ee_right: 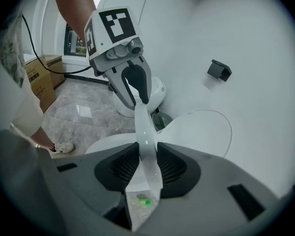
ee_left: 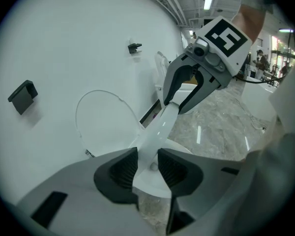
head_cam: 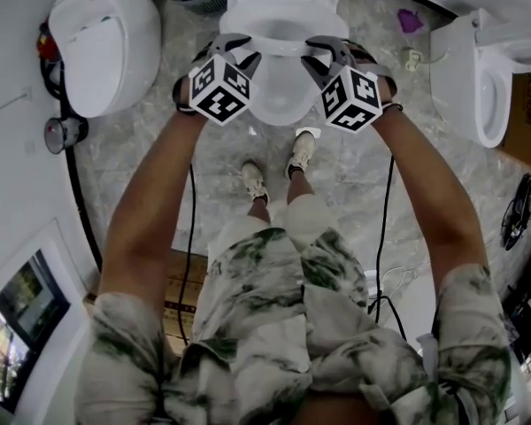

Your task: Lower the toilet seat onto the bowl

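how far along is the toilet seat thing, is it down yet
Done: the seat is gripped, with the left gripper and the right gripper each clamped on its rim. In hand: the seat hangs tilted between them, partway down, clear of the bowl. Left: bring it down until it rests flat on the bowl, then let go.
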A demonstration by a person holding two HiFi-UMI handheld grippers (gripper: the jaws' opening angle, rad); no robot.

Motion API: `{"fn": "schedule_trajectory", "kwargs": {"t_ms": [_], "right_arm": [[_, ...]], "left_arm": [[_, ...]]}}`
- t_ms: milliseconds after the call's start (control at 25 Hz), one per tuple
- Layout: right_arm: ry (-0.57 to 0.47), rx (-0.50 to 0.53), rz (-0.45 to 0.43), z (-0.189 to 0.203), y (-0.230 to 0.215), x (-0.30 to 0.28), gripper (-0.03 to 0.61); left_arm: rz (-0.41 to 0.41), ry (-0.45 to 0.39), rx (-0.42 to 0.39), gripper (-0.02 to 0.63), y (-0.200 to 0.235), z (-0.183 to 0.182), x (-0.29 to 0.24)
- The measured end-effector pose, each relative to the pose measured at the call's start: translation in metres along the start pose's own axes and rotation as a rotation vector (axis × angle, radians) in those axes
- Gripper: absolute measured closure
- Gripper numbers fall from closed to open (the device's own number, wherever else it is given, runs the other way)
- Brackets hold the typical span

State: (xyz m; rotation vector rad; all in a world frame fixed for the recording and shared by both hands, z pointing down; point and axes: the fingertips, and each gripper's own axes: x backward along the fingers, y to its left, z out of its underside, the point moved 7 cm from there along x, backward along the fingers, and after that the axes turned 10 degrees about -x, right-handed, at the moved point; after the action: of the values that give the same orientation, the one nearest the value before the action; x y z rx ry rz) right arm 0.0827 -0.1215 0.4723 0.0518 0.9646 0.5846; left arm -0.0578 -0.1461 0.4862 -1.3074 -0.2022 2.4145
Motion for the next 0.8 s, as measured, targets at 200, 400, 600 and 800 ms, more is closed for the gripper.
{"fn": "schedule_trajectory", "kwargs": {"t_ms": [200, 400, 600, 800], "right_arm": [[0.015, 0.021, -0.006, 0.005, 0.015, -0.003, 0.448], [0.027, 0.018, -0.004, 0.01, 0.025, -0.004, 0.445], [0.04, 0.029, -0.011, 0.014, 0.038, -0.008, 0.443], [0.048, 0.034, -0.011, 0.02, 0.05, -0.011, 0.44]], "left_arm": [[0.006, 0.001, -0.014, 0.472, -0.014, 0.009, -0.001], [0.006, -0.005, -0.021, 0.471, -0.024, 0.013, -0.002], [0.003, 0.0, -0.035, 0.469, -0.035, 0.021, -0.003], [-0.004, 0.009, -0.052, 0.468, -0.048, 0.027, -0.006]]}}
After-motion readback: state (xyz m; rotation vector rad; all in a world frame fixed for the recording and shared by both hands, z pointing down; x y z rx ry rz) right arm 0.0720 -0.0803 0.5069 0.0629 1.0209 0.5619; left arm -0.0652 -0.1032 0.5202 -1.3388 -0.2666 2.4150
